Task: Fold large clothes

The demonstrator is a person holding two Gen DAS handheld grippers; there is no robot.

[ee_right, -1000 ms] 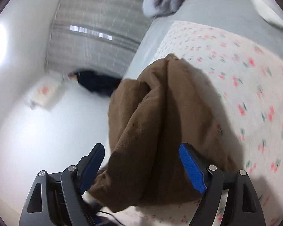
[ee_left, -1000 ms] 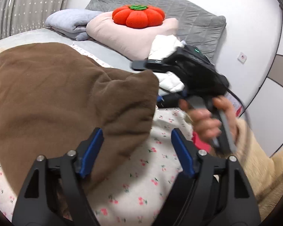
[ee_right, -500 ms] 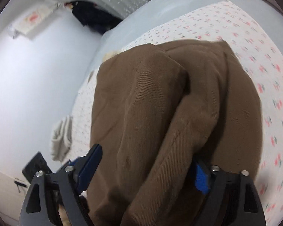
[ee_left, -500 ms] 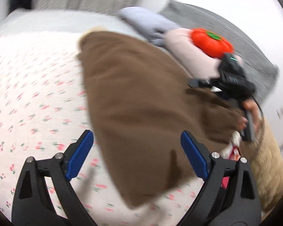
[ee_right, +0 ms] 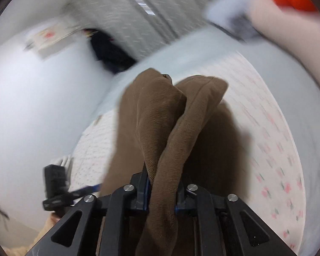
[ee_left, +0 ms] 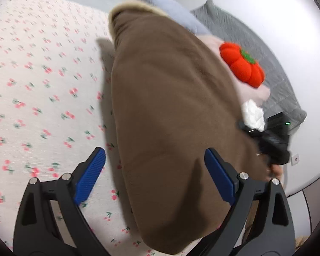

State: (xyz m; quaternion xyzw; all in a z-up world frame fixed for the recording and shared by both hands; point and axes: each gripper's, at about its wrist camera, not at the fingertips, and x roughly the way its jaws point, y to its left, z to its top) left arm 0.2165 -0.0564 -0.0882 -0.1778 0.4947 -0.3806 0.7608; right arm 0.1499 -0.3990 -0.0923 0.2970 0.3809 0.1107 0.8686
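**Brown garment gathered in one claw, fold only partly made**

A large brown garment (ee_left: 170,111) is seen lying on a bed covered by a cherry-print sheet (ee_left: 42,89). In the left wrist view it fills the centre of the frame, running from a pale fleecy edge at upper centre down to the bottom edge. The left claw (ee_left: 154,175) is held spread wide at the bottom of that frame, its blue pads on either side of the cloth without pressing on it; nothing is gripped there.

In the right wrist view the right claw (ee_right: 161,192) is seen at lower centre, its jaws closing on a thick bunch of the brown fabric (ee_right: 166,132), which is squeezed between the pads and rises from them in two rounded folds. The same claw appears at the right edge of the left wrist view, blurred, beside the cloth.

At the upper right of the left wrist view an orange pumpkin cushion (ee_left: 242,65) is seen on a pink pillow (ee_left: 256,93), with a grey quilted pillow (ee_left: 273,70) behind.

As a judgement, the task is at an early-to-middle stage: the garment is doubled lengthwise and bunched, but no flat, squared fold is shown. Laying the held part down, smoothing it and making further folds appear to be left.
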